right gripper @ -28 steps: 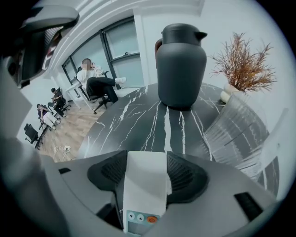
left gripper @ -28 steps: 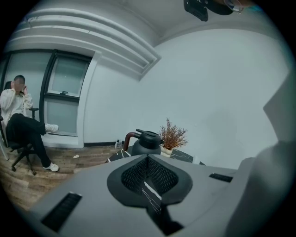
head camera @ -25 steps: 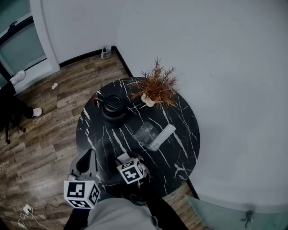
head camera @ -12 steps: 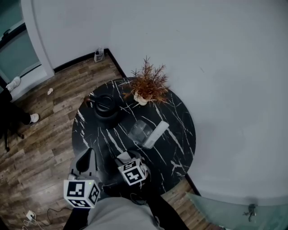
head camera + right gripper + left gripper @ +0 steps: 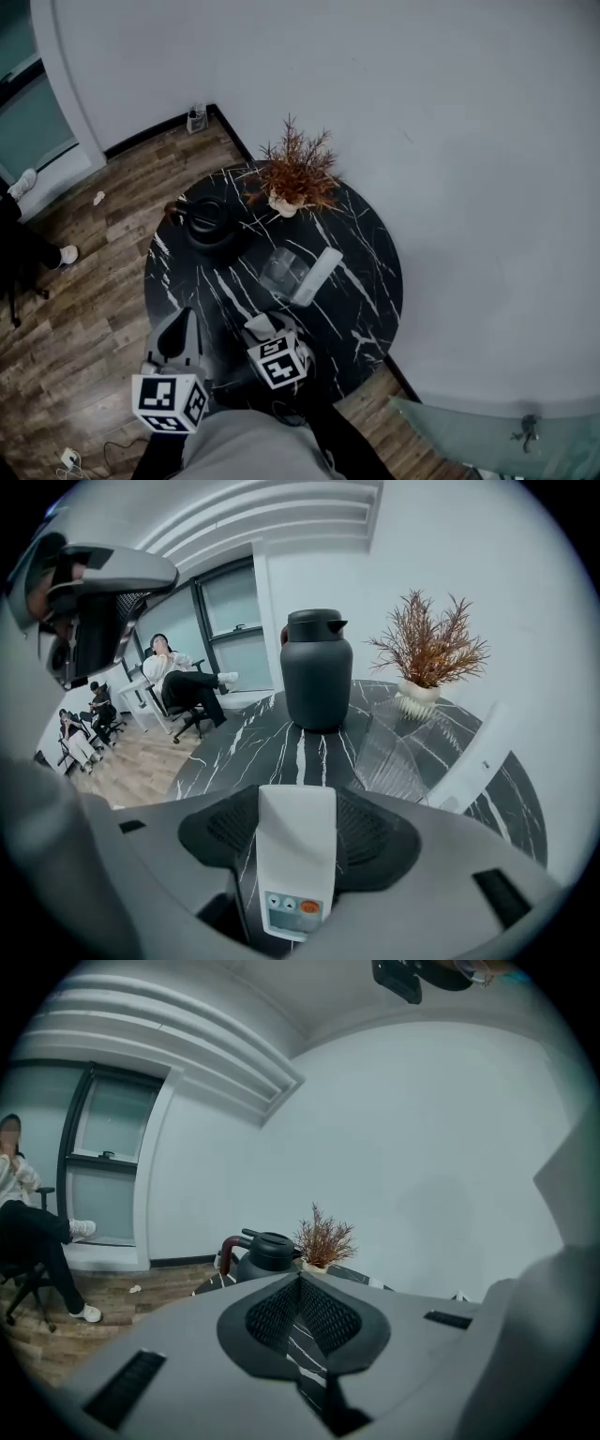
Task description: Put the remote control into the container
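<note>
**Remote in the right tongs, container waiting mid-tabletop**

Far left, by the window, a seated person [image 5: 23, 1232] has feet out on the wood floor. Moving in, the left tongs [image 5: 300, 1283] are clenched on nothing. Their mesh pads meet at the tip, and only a sliver of marble shows through below. From the head view they hang at the near-left edge of the round black tabletop [image 5: 366, 309].

Next along is a black jug [image 5: 208, 220], upright at the back left of the marble. Then come the right tongs [image 5: 298, 803], low over the near edge, and they are grasping the remote control [image 5: 298, 846]. It is white and sits lengthwise between the pads, with its buttons at the camera end, one of them orange.

Ahead and a touch to the right is the container [image 5: 394, 747], clear-walled and standing about mid-tabletop, well apart from the remote. So the remote is in the tongs, not in the container.

Behind the container a dried plant [image 5: 292, 183] sits in its pale pot at the far rim. Rightmost, a long white bar-shaped object [image 5: 317, 275] rests hard against the container's right side.
</note>
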